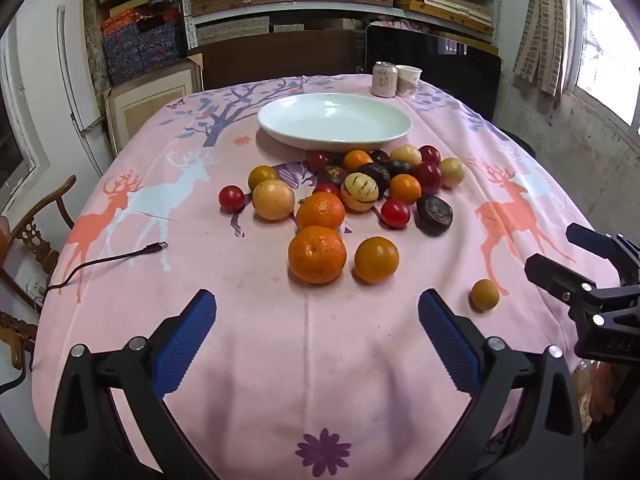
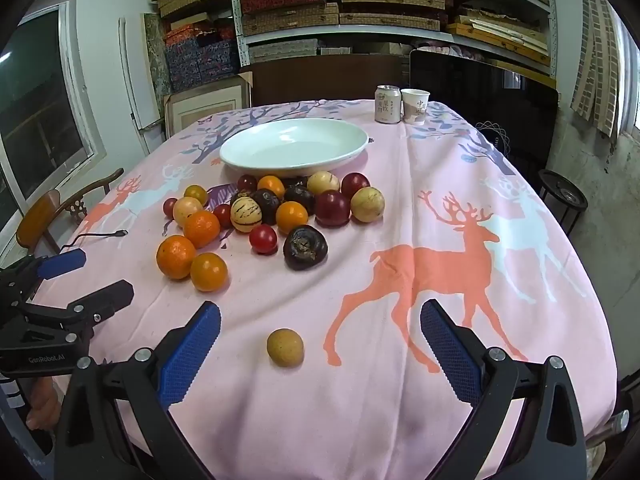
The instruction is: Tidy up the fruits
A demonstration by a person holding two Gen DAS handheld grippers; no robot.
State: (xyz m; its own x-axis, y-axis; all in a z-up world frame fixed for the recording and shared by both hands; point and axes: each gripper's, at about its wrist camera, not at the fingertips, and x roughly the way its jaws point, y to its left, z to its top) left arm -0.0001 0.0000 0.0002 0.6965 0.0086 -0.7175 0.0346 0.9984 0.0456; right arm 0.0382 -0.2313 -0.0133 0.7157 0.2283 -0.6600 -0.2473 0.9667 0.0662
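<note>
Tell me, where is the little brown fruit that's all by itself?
The little brown fruit lies alone on the tablecloth, just ahead of the open right gripper, nearer than the orange fruit.

White plate (image 1: 334, 122) on pink cloth (image 1: 280, 340) printed with coral and white deer, purple trees. Oranges (image 1: 317, 254) at 6 o'clock of the pile; striped cream melon (image 1: 359, 191), red tomatoes (image 1: 395, 213), dark purple fruit (image 1: 434, 209).
</note>
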